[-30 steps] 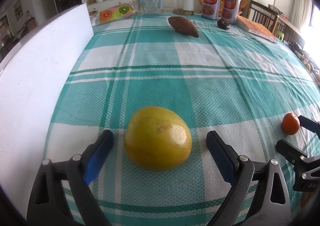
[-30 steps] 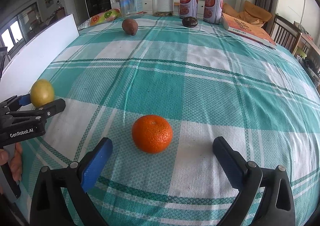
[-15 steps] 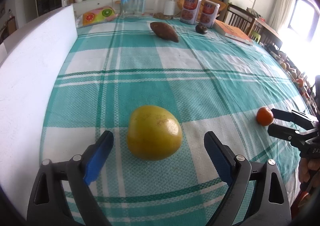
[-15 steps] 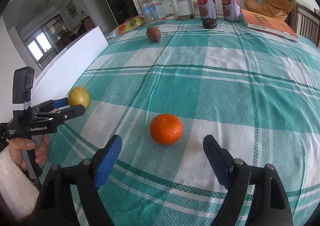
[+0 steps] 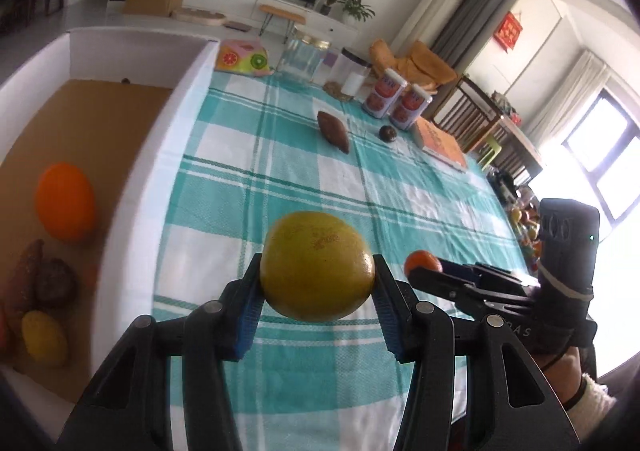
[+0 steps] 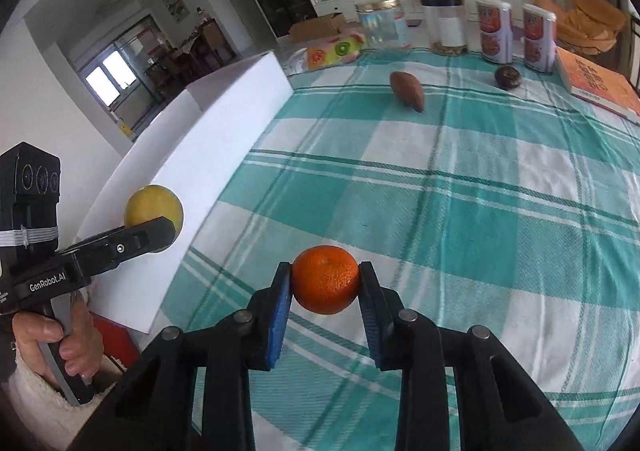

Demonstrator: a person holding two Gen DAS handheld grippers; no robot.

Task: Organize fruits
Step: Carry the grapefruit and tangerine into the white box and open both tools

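Observation:
My left gripper [image 5: 318, 291] is shut on a large yellow citrus fruit [image 5: 316, 265] and holds it above the checked tablecloth, beside the white box [image 5: 160, 155]. The yellow fruit also shows in the right wrist view [image 6: 154, 209]. My right gripper [image 6: 325, 287] is shut on a small orange mandarin [image 6: 325, 278], lifted off the cloth; the mandarin also shows in the left wrist view [image 5: 421, 261]. Inside the box lie an orange [image 5: 65, 201], a dark fruit [image 5: 54, 283], a brown tuber and a small yellow fruit [image 5: 43, 337].
On the far cloth lie a brown sweet potato [image 6: 407, 90] and a dark round fruit [image 6: 507, 77]. Jars [image 6: 380, 27], two cans [image 6: 494, 36], a book [image 6: 596, 85] and a fruit-print pouch [image 6: 332, 51] line the far edge. The box wall [image 6: 224, 147] stands at the left.
Both grippers have closed on their fruits and lifted them off the cloth. The left gripper has risen and turned left, so the inside of the box now shows.

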